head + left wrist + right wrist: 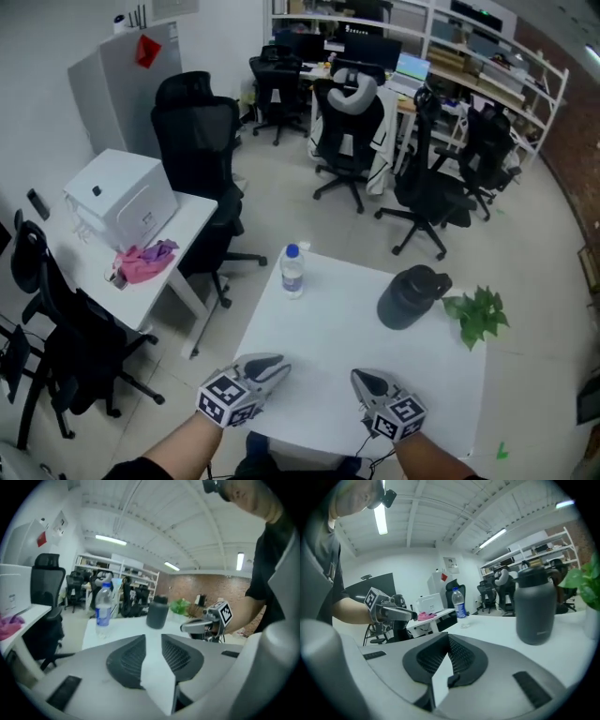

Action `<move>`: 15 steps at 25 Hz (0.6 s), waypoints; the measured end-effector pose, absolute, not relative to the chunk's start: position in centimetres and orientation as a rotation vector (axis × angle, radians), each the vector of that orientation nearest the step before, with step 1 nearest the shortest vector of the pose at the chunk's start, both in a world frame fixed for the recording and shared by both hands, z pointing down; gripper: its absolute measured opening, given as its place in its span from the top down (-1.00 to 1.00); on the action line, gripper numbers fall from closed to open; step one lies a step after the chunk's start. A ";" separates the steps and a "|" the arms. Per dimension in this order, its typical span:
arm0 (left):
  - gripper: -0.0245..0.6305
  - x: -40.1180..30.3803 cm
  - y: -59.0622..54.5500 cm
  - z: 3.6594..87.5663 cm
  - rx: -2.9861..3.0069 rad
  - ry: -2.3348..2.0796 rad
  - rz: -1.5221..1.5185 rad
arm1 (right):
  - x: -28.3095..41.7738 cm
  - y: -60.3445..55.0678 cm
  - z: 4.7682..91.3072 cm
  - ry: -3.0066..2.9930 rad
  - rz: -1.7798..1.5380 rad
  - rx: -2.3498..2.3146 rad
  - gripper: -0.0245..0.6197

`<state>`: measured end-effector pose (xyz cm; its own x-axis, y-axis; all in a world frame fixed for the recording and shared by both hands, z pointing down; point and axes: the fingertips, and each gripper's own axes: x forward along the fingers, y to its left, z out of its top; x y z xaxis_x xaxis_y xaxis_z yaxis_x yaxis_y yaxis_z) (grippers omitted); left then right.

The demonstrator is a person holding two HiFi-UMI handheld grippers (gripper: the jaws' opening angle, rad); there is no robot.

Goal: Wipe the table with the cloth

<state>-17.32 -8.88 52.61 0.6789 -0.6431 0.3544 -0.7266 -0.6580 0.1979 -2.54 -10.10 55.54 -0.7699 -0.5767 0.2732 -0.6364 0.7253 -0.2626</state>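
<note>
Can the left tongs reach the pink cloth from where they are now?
Probably not without stepping over: the pink cloth lies on the side desk, across open floor from the left tongs. Nothing seems to block the way.

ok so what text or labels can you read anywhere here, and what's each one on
No text here can be read.
Blue label on the clear plastic water bottle: print too blurred.
Small mark low on the dark grey flask: too small.
Red sign on the tall grey cabinet: no legible text.
Cubes on the left gripper and right gripper: black-and-white square patterns, no letters.
</note>
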 end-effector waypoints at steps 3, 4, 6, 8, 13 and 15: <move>0.92 -8.9 -11.6 51.9 2.700 -0.954 0.229 | 3.9 -11.7 55.0 -2.709 0.491 1.122 0.92; 0.92 -6.3 -12.2 52.3 2.716 -0.917 0.215 | 5.9 -12.1 54.9 -2.691 0.483 1.160 0.92; 0.92 -2.0 -13.2 53.5 2.735 -0.882 0.205 | 9.5 -12.8 55.1 -2.656 0.483 1.222 0.92; 0.92 1.1 -14.2 54.7 2.736 -0.884 0.191 | 12.4 -13.4 55.7 -2.627 0.508 1.277 0.92; 0.92 6.2 -15.0 57.8 2.710 -0.843 0.263 | 15.9 -14.4 57.6 -2.567 0.533 1.342 0.92; 0.92 6.9 -15.2 58.7 2.700 -0.845 0.281 | 16.2 -14.6 58.1 -2.559 0.534 1.341 0.92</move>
